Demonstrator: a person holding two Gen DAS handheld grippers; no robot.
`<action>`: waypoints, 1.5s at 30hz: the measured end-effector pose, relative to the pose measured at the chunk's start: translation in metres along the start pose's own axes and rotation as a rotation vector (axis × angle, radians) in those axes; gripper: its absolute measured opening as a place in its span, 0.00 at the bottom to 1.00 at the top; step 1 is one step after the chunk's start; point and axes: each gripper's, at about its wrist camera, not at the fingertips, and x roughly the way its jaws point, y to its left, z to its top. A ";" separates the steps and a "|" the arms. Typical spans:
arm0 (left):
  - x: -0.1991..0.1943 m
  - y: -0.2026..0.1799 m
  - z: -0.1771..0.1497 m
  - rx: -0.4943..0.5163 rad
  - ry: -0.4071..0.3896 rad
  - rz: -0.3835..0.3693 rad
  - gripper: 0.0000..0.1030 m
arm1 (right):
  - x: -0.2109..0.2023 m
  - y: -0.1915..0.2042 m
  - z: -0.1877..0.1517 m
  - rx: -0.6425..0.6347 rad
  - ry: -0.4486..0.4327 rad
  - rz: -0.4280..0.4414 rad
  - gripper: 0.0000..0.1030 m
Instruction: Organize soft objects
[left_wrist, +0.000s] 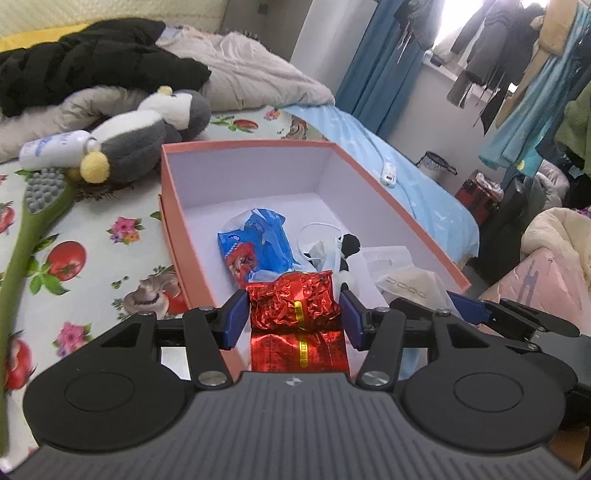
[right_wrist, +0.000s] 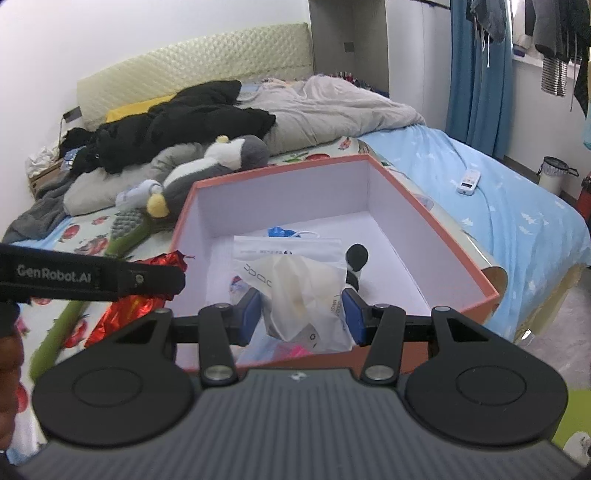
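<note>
Left hand-held gripper (left_wrist: 293, 317): clamped on the red foil packet (left_wrist: 295, 302), a pad pressed against each of its side edges.
Red foil packet: hangs at the near-left rim of the box (left_wrist: 255, 146), partly over the opening; its long axis runs along the fingers, pointing into the box.
Right hand-held gripper (right_wrist: 301, 314): closed on the translucent plastic bag (right_wrist: 303, 291), held above the box's near end.
Box: orange outside, white inside, sitting on the bed (left_wrist: 92, 236); it lies straight ahead of both grippers and below them.
Already inside: a blue snack pack (left_wrist: 255, 243) and a black-and-white soft toy (left_wrist: 347, 247), near the middle.
Nearer hand: I judge both about equally close; the left sits by the left wall, the right nearer the centre.
Deciding relation: free floor lies ahead, toward the far wall.
Outside the box: a grey plush penguin (left_wrist: 144, 136) on the bed, well apart to the left.
</note>
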 end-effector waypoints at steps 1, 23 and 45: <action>0.009 0.001 0.004 0.002 0.007 0.002 0.58 | 0.007 -0.003 0.002 0.003 0.008 0.002 0.50; 0.134 0.030 0.060 -0.004 0.110 0.031 0.59 | 0.118 -0.038 0.040 0.055 0.121 0.005 0.53; -0.039 -0.011 0.066 0.054 -0.104 -0.018 0.59 | -0.022 -0.011 0.066 0.066 -0.072 0.008 0.72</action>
